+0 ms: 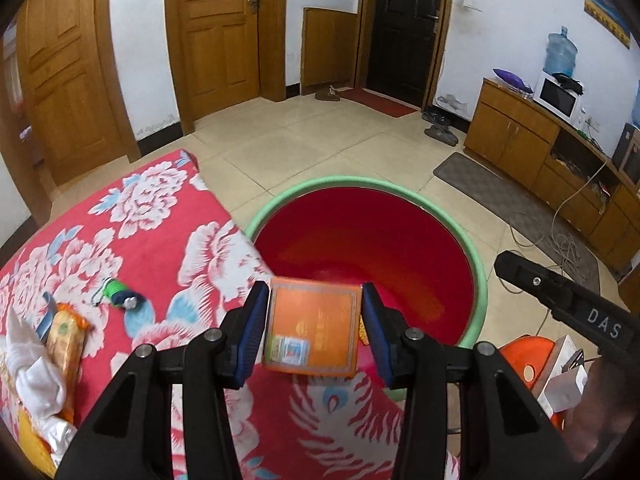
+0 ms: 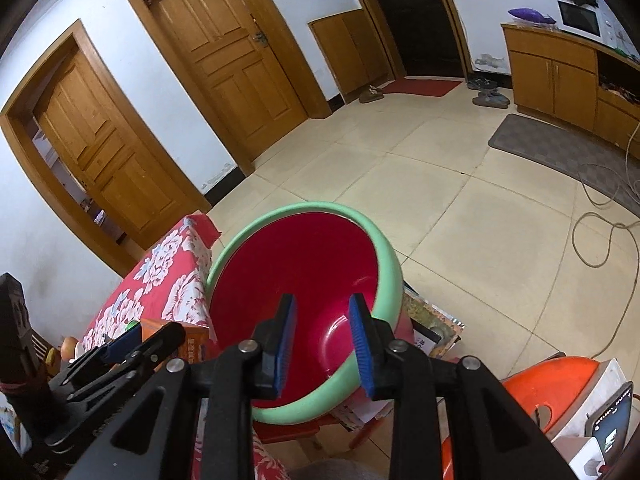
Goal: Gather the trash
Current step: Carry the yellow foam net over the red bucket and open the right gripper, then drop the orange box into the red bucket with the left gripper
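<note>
My left gripper (image 1: 316, 292) holds a flat orange box (image 1: 314, 328) between its blue pads, over the near edge of a red basin with a green rim (image 1: 478, 276). The box looks slightly blurred and a narrow gap shows at each pad. My right gripper (image 2: 322, 300) is open and empty, above the same basin (image 2: 394, 280). The left gripper and orange box (image 2: 196, 346) show at the lower left of the right wrist view. More trash lies on the floral cloth (image 1: 152, 240): a snack wrapper (image 1: 68, 344), white tissue (image 1: 36, 376), a green and blue item (image 1: 118, 294).
The table with the red floral cloth (image 2: 168, 276) stands left of the basin. An orange plastic stool (image 2: 560, 380) with a white box and a phone (image 2: 612, 420) is at the right. Tiled floor, cables (image 2: 600, 232), a grey mat (image 1: 500, 196) and wooden cabinets (image 1: 516, 132) lie beyond.
</note>
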A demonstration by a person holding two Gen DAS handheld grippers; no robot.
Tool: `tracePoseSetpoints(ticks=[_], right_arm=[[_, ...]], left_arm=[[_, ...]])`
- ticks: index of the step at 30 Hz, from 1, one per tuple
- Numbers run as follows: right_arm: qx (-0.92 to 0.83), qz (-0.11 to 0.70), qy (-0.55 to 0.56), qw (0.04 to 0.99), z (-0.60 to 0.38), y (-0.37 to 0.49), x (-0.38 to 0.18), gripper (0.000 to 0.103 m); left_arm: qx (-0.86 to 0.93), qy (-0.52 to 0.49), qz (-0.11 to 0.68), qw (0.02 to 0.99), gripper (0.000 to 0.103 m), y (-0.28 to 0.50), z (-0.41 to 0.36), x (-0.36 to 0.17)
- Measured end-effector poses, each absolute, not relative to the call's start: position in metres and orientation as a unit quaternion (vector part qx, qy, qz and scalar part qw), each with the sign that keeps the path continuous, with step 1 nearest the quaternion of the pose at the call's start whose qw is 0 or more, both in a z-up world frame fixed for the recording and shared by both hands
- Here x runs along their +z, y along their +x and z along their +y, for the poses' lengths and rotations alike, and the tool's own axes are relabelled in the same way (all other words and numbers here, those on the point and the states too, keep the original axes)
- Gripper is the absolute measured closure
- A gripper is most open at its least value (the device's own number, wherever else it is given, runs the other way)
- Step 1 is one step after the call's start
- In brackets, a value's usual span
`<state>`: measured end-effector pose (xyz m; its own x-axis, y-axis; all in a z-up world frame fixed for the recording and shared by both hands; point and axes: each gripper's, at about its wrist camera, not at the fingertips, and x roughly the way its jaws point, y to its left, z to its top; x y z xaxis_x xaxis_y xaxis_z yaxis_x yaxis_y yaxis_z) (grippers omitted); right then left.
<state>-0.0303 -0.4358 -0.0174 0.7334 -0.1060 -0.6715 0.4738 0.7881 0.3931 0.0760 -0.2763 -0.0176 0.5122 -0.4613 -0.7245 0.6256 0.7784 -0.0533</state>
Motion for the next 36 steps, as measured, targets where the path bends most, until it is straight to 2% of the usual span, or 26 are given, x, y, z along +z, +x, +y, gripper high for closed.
tracePoseSetpoints(ticks=[5,9,19,26,36], right_arm=[[-0.167,0.325,0.287,0.885,-0.439,-0.034,-0.020,0.073],[-0.166,0.324,0.288,0.886,-0.440,-0.035,-0.020,0.072],[-0.157,0.320,0.284,0.890,-0.435,-0.039,-0.014,0.066],[-0.143,0.317,0.277,0.896,-0.423,-0.042,-0.005,0.049],[-0.112,0.316,0.263,0.905,-0.395,-0.047,0.007,0.035]], left_arm=[[-0.333,0.094,0.383,0.856,0.055,0.078,-0.279,-0.017],[-0.332,0.087,0.376,0.860,0.041,0.076,-0.278,-0.011],[-0.308,0.072,0.378,0.870,0.035,0.072,-0.261,0.002],[-0.288,0.060,0.379,0.877,0.029,0.063,-0.238,0.011],[-0.252,0.046,0.377,0.890,0.026,0.044,-0.193,0.026]])
